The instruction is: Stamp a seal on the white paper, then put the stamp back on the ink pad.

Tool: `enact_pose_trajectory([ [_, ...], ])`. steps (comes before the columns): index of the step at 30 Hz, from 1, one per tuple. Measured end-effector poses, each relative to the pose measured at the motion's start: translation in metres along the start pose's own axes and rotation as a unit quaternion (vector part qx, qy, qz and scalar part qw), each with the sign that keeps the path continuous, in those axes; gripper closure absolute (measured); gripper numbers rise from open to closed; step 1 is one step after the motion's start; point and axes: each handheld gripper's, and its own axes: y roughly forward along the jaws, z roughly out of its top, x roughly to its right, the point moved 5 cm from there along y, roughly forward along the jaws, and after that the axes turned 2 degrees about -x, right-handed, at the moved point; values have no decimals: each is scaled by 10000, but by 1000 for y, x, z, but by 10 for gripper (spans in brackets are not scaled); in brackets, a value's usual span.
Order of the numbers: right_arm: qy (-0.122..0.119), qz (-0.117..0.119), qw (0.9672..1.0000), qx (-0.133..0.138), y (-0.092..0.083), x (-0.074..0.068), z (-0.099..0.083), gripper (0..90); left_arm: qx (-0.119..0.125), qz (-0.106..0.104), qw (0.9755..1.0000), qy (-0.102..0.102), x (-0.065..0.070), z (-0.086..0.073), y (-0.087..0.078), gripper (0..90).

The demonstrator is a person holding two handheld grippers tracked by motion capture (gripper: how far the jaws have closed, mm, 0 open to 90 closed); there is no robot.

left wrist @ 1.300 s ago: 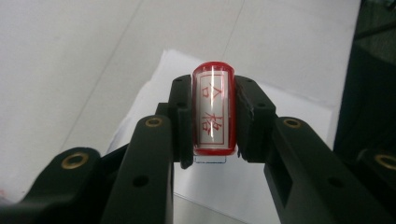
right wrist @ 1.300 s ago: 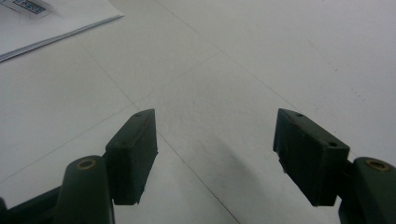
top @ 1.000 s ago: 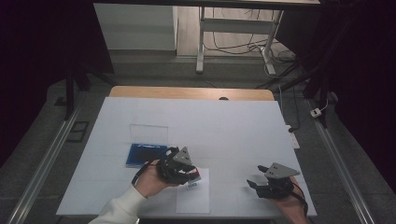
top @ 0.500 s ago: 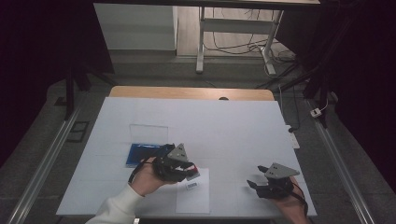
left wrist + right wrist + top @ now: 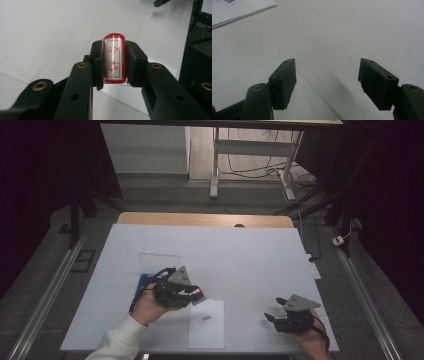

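Left hand-held gripper [image 5: 114,65] pinches red-rimmed clear stamp [image 5: 114,59], long axis upright between pads; white paper sheet [image 5: 207,324] lies just right-below it. Right hand-held gripper [image 5: 327,83] spread, farther off.

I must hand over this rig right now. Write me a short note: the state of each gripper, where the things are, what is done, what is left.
Left gripper: shut on the red stamp, held above the table, beside the blue ink pad.
Right gripper: open, holding nothing, low over the white table.
Paper sheet: flat at the near edge, between the grippers.
Done: stamp picked up.
Left: probably pressing the stamp on the sheet; whether it is inked, I cannot tell.
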Motion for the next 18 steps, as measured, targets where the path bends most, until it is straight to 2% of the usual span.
enact_pose_trajectory([
  [10, 3, -1, 10000, 18, -1, 0, 0, 301, -5, 234, 9995, -227, -18, -8, -8, 701],
  [15, 26, -3, 10000, 38, -2, 0, 1, 301, 12, 381, 9983, -441, -32, -17, -14, 701],
  [18, 3, 31, 10000, 26, -1, 0, 0, 301, -89, 617, 9968, -501, -39, -22, -16, 701],
])
